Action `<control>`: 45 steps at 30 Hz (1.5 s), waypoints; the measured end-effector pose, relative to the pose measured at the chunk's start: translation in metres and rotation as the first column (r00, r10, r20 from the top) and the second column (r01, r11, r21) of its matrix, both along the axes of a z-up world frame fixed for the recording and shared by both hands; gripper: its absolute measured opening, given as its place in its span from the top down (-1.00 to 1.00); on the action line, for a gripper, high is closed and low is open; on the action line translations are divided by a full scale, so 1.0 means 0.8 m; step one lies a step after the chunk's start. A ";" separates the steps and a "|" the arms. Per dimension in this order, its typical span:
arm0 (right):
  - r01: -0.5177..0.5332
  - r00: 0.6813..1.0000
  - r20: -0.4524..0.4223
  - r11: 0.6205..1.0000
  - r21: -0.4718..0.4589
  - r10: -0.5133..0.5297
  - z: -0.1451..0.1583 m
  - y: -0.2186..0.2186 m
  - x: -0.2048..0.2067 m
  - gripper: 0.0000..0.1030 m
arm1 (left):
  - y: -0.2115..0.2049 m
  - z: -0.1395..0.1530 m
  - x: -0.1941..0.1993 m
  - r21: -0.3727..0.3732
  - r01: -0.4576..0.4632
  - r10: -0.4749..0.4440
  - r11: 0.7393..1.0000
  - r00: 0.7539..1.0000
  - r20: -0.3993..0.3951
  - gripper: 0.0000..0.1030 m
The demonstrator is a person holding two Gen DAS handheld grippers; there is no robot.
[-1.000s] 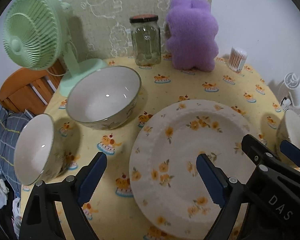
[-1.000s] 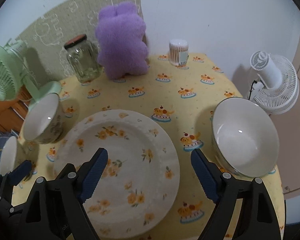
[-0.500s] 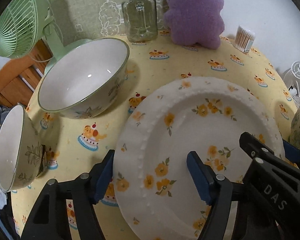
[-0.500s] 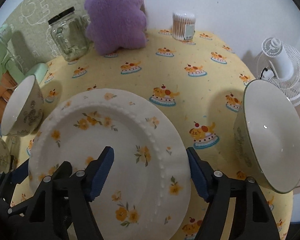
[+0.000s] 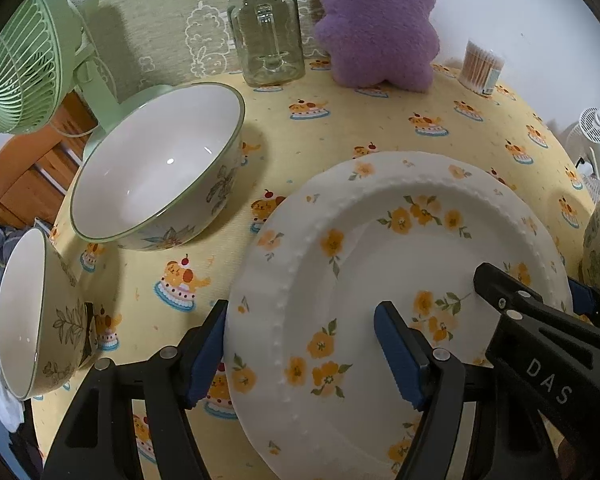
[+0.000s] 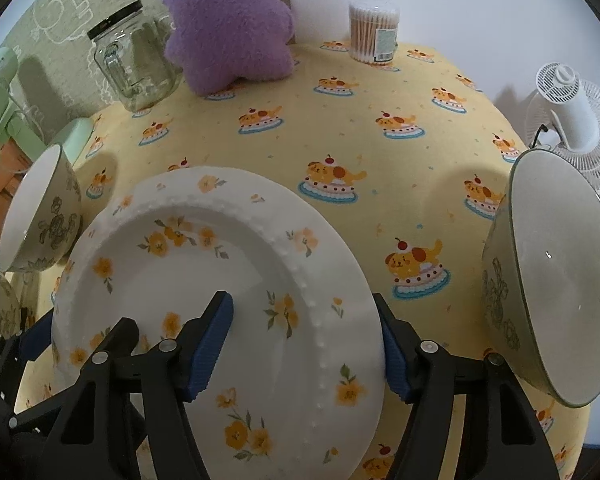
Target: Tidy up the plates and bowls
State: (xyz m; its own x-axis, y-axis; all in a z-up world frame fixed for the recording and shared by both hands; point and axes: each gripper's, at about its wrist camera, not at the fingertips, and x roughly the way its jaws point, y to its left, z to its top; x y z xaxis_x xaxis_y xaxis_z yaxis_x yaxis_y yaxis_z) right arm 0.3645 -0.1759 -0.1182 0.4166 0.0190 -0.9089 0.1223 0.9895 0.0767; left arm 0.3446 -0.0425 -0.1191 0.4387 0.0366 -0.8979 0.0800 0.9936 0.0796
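A white plate [image 5: 400, 248] with yellow flowers lies on the yellow tablecloth [image 5: 340, 120]. My left gripper [image 5: 300, 354] straddles its left rim, with one pad at the outer edge and the other over the well. My right gripper [image 6: 302, 346] straddles the right rim of the plate [image 6: 204, 264] the same way, and its jaws are closing. Neither pair of pads clearly presses on the plate. A large bowl [image 5: 156, 168] and a smaller bowl [image 5: 32, 320] stand to the plate's left. Another bowl [image 6: 548, 320] stands to its right.
At the back stand a green fan [image 5: 20, 60], a glass jar [image 5: 266, 28], a purple plush toy [image 5: 376, 24] and a tub of cotton swabs [image 5: 482, 66]. A white fan [image 6: 572, 120] sits past the right table edge, and a wooden chair [image 5: 28, 172] past the left.
Both grippers have come down over the plate, one on each side. Their jaws have narrowed around its rims. The plate and the bowls have stayed in place.
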 end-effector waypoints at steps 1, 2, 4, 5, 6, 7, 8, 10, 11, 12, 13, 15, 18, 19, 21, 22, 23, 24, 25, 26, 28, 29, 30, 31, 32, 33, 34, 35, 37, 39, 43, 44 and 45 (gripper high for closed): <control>-0.004 1.000 -0.002 1.000 0.001 0.004 0.000 -0.001 0.001 -0.33 | 0.000 0.000 0.000 0.000 0.001 -0.001 1.000 1.000 -0.002 -0.44; -0.007 1.000 -0.004 1.000 0.002 0.007 0.000 -0.001 0.001 -0.32 | 0.000 0.001 0.001 -0.002 0.000 0.000 1.000 1.000 -0.004 -0.43; -0.008 1.000 -0.008 1.000 0.003 0.008 0.001 -0.002 0.000 -0.28 | 0.001 0.002 0.001 -0.002 0.000 0.000 1.000 1.000 -0.004 -0.41; -0.010 1.000 -0.010 1.000 0.003 0.010 0.001 -0.002 0.000 -0.28 | 0.002 0.002 0.001 -0.002 0.000 0.000 1.000 1.000 -0.006 -0.41; -0.008 1.000 -0.008 1.000 0.001 0.008 0.002 -0.002 0.000 -0.28 | 0.001 0.002 0.000 -0.003 -0.002 0.002 1.000 1.000 -0.008 -0.41; -0.010 1.000 -0.011 1.000 -0.001 0.010 0.002 -0.002 0.000 -0.28 | 0.002 0.003 0.000 -0.005 -0.005 0.005 1.000 1.000 -0.014 -0.41; -0.011 1.000 -0.016 1.000 -0.003 0.011 0.003 -0.001 0.000 -0.28 | 0.002 0.003 -0.001 -0.006 -0.007 0.007 1.000 1.000 -0.019 -0.41; -0.012 1.000 -0.021 1.000 -0.004 0.012 0.005 0.000 -0.001 -0.28 | 0.004 0.005 -0.004 -0.004 -0.017 0.017 1.000 0.999 -0.030 -0.40; -0.010 1.000 -0.022 1.000 -0.004 0.010 0.007 0.001 -0.003 -0.27 | 0.005 0.006 -0.005 -0.001 -0.021 0.021 1.000 0.999 -0.038 -0.40; -0.009 1.000 -0.022 1.000 -0.006 0.009 0.008 0.001 -0.005 -0.25 | 0.006 0.008 -0.007 0.000 -0.024 0.024 1.000 0.999 -0.042 -0.39; -0.011 1.000 -0.021 1.000 -0.007 0.010 0.009 0.002 -0.007 -0.22 | 0.009 0.010 -0.010 0.001 -0.028 0.028 1.000 0.999 -0.042 -0.39; -0.016 1.000 -0.016 1.000 -0.014 0.016 0.012 0.004 -0.010 -0.21 | 0.012 0.013 -0.013 0.002 -0.028 0.028 1.000 0.999 -0.043 -0.39; -0.031 0.999 -0.015 0.999 -0.023 0.031 0.018 0.009 -0.014 -0.21 | 0.019 0.020 -0.018 -0.003 -0.028 0.028 1.000 0.999 -0.047 -0.39; -0.034 0.999 -0.013 0.999 -0.026 0.034 0.021 0.011 -0.016 -0.21 | 0.021 0.023 -0.019 -0.004 -0.027 0.026 1.000 0.999 -0.045 -0.39; -0.037 0.999 -0.007 0.999 -0.029 0.036 0.027 0.013 -0.020 -0.21 | 0.024 0.029 -0.023 -0.006 -0.023 0.023 1.000 0.999 -0.041 -0.39; -0.036 0.999 -0.006 0.999 -0.031 0.036 0.030 0.014 -0.021 -0.21 | 0.026 0.032 -0.025 -0.008 -0.020 0.020 1.000 0.999 -0.039 -0.39; -0.035 0.999 -0.004 0.999 -0.034 0.035 0.033 0.015 -0.023 -0.21 | 0.027 0.035 -0.026 -0.010 -0.017 0.017 1.000 0.999 -0.038 -0.39; -0.034 0.999 -0.002 0.999 -0.039 0.034 0.036 0.017 -0.026 -0.21 | 0.029 0.038 -0.028 -0.013 -0.015 0.014 1.000 0.999 -0.036 -0.39; -0.032 0.999 -0.002 0.999 -0.042 0.032 0.039 0.018 -0.028 -0.21 | 0.031 0.041 -0.031 -0.019 -0.011 0.011 1.000 0.999 -0.035 -0.39; -0.030 1.000 0.001 0.998 -0.047 0.030 0.043 0.020 -0.032 -0.21 | 0.032 0.044 -0.033 -0.023 -0.007 0.007 1.000 0.999 -0.034 -0.39; -0.023 1.000 0.004 0.998 -0.056 0.023 0.051 0.024 -0.039 -0.21 | 0.036 0.052 -0.039 -0.032 0.004 -0.005 0.999 1.000 -0.029 -0.39; -0.018 1.000 0.008 0.998 -0.061 0.019 0.056 0.026 -0.045 -0.21 | 0.038 0.056 -0.043 -0.036 0.011 -0.012 0.999 1.000 -0.025 -0.39; -0.013 1.000 0.009 0.998 -0.064 0.014 0.060 0.027 -0.049 -0.21 | 0.039 0.060 -0.046 -0.038 0.018 -0.018 0.999 1.000 -0.021 -0.39; -0.009 1.000 0.011 0.998 -0.068 0.010 0.064 0.029 -0.053 -0.21 | 0.041 0.066 -0.051 -0.043 0.025 -0.025 0.999 1.000 -0.015 -0.39; -0.006 1.000 0.015 0.997 -0.071 0.007 0.069 0.031 -0.059 -0.21 | 0.043 0.070 -0.055 -0.048 0.031 -0.031 0.998 0.999 -0.011 -0.39; 0.000 1.000 0.019 0.997 -0.076 0.001 0.075 0.033 -0.065 -0.21 | 0.045 0.074 -0.059 -0.055 0.035 -0.036 0.998 0.999 -0.008 -0.39; 0.005 1.000 0.023 0.997 -0.081 -0.003 0.080 0.034 -0.070 -0.21 | 0.047 0.079 -0.065 -0.066 0.040 -0.041 0.997 0.999 -0.008 -0.39; 0.012 1.000 0.030 0.996 -0.088 -0.010 0.086 0.036 -0.077 -0.21 | 0.048 0.082 -0.069 -0.076 0.044 -0.045 0.996 0.999 -0.008 -0.36; 0.030 0.999 0.040 0.994 -0.104 -0.026 0.098 0.039 -0.091 -0.21 | 0.050 0.091 -0.079 -0.089 0.060 -0.061 0.994 0.998 0.000 -0.36; 0.041 0.998 0.044 0.993 -0.114 -0.036 0.107 0.042 -0.102 -0.21 | 0.053 0.099 -0.088 -0.093 0.076 -0.076 0.993 0.997 0.011 -0.36; 0.069 0.996 0.066 0.989 -0.127 -0.061 0.126 0.047 -0.129 -0.21 | 0.057 0.115 -0.108 -0.106 0.111 -0.108 0.988 0.993 0.037 -0.36; 0.079 0.995 0.073 0.988 -0.130 -0.070 0.131 0.048 -0.137 -0.21 | 0.058 0.118 -0.113 -0.108 0.117 -0.114 0.987 0.993 0.040 -0.36; 0.088 0.994 0.078 0.987 -0.131 -0.078 0.136 0.048 -0.143 -0.21 | 0.059 0.121 -0.118 -0.109 0.124 -0.120 0.986 0.992 0.044 -0.36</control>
